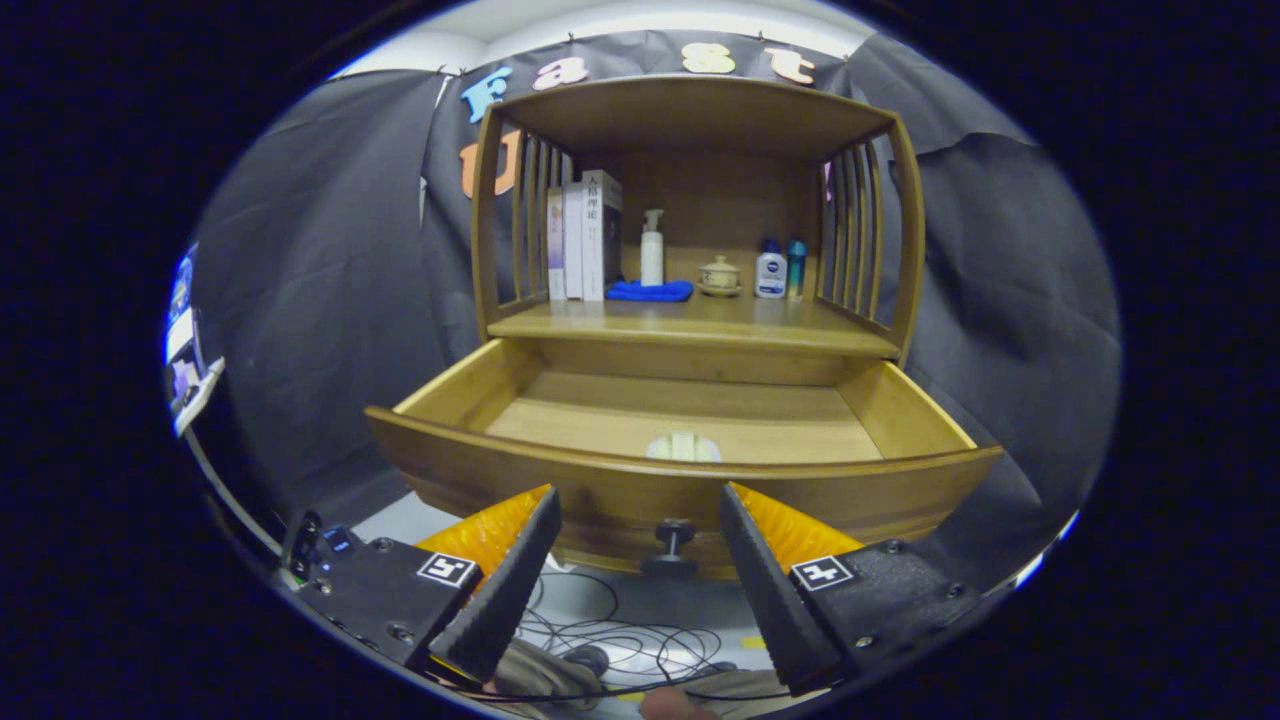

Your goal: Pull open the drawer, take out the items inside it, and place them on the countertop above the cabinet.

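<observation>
we hold the gripper [640, 520] spread wide, its two fingers apart with nothing between them and touching nothing. the knob [672, 545] on the drawer front sits in the gap between the fingertips, slightly beyond them, free of both. the drawer [600, 480] is pulled out toward us, its curved front rim crossing just above the fingertips. inside, a small pale round item [683, 447] lies on the drawer floor close behind the front rim, near the middle; part of it is hidden by the rim, so we cannot tell what it is. the rest of the drawer floor is bare wood, with open room to either side of the item and back to the rear wall. above the drawer, the countertop [700, 330] has a bare strip along its front edge. at the back of it stand books [585, 240], a pump bottle [652, 250], a folded blue cloth [650, 291], a small lidded cup [719, 275], a white bottle [770, 272] and a slim teal bottle [796, 265]. slatted side rails and a top board close in that space. cables [620, 640] lie on the floor below the fingers.
</observation>
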`<control>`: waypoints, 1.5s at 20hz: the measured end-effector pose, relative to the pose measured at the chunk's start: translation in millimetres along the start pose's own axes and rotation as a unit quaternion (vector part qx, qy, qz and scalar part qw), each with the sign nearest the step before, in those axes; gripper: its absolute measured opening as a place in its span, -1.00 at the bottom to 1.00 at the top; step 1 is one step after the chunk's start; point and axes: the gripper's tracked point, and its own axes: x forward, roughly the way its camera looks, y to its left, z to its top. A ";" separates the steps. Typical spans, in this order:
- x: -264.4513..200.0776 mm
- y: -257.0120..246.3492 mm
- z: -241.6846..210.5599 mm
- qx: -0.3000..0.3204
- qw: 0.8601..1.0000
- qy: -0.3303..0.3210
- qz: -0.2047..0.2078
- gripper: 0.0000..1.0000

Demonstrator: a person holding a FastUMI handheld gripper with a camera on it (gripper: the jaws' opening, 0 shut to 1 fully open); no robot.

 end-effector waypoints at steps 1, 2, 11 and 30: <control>-2.5 0.0 10.2 -0.001 1.000 -0.001 0.004 0.99; -1.9 -0.2 18.2 -0.005 1.000 0.002 0.005 0.99; 54.3 -5.7 45.5 -0.009 0.993 0.120 0.012 1.00; 154.3 -48.3 -18.1 0.028 0.925 0.369 -0.086 0.31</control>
